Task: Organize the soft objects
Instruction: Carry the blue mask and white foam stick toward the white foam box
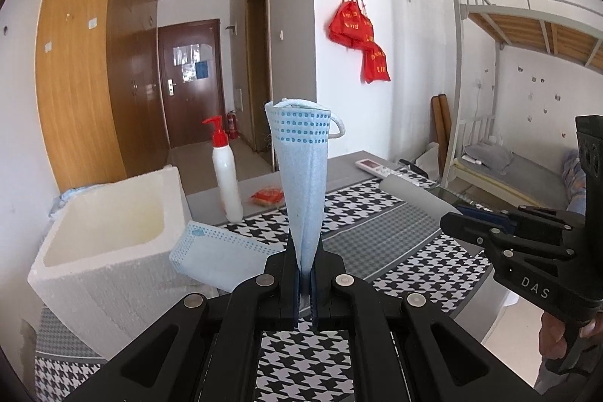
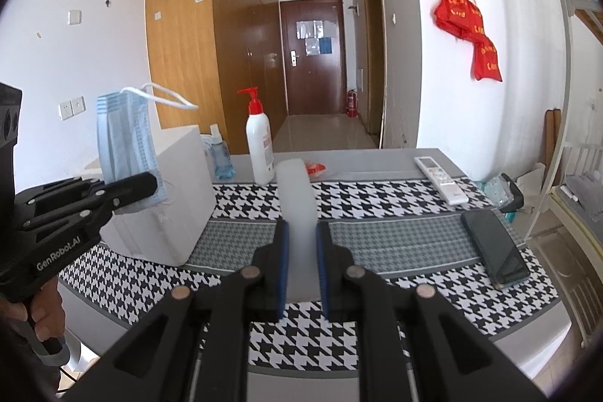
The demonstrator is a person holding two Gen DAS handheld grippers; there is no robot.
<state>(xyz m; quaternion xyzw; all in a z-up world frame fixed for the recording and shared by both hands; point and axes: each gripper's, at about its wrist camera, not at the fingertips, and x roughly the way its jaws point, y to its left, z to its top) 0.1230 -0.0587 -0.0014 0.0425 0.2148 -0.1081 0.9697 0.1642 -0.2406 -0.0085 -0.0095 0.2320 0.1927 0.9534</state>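
- Left wrist view: my left gripper (image 1: pixel 306 274) is clamped on a blue face mask (image 1: pixel 301 172), held upright above the houndstooth cloth (image 1: pixel 380 236). A second mask (image 1: pixel 216 257) leans against the white foam box (image 1: pixel 101 243). My right gripper (image 1: pixel 458 225) comes in from the right, grasping a white foam roll (image 1: pixel 414 193).
- Right wrist view: my right gripper (image 2: pixel 302 274) pinches the roll (image 2: pixel 296 213); the mask (image 2: pixel 126 145) hangs beside the box (image 2: pixel 181 198).

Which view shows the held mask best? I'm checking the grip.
Left wrist: the mask stands centred, pinched in the left tongs. Right wrist shows it small, at the left edge.
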